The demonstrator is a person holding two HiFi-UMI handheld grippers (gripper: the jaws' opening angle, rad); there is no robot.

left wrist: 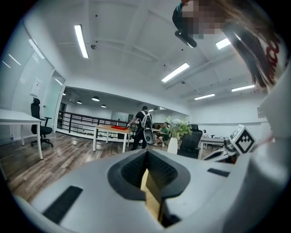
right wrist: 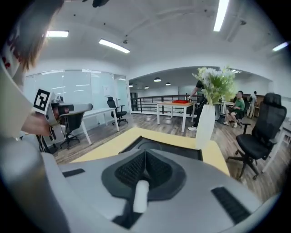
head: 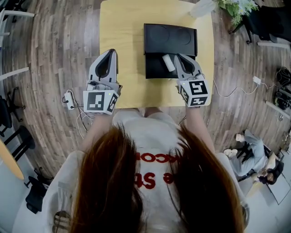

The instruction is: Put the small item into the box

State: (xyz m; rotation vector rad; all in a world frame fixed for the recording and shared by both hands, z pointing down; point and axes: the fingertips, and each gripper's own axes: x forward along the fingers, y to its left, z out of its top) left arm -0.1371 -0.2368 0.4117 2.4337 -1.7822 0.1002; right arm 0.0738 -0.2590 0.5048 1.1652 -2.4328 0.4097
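Observation:
A black box point(head: 154, 71) stands open on the yellow table point(head: 122, 27), its lid point(head: 170, 38) lying flat behind it. My right gripper point(head: 179, 56) hangs over the box's right side, shut on a small white cylinder point(head: 168, 63). In the right gripper view the cylinder point(right wrist: 140, 196) sits crosswise in the hollow behind the closed tips point(right wrist: 145, 152), with the box point(right wrist: 182, 148) below and ahead. My left gripper point(head: 111, 51) is held over the table's left edge, shut and empty. In the left gripper view the tips point(left wrist: 146, 152) meet with nothing between them.
A white vase with flowers point(head: 204, 8) stands at the table's far right corner, close to the box; it is tall in the right gripper view point(right wrist: 207, 123). A power strip point(head: 69, 99) and cables lie on the wooden floor at left. Office chairs point(right wrist: 261, 136) and people are farther off.

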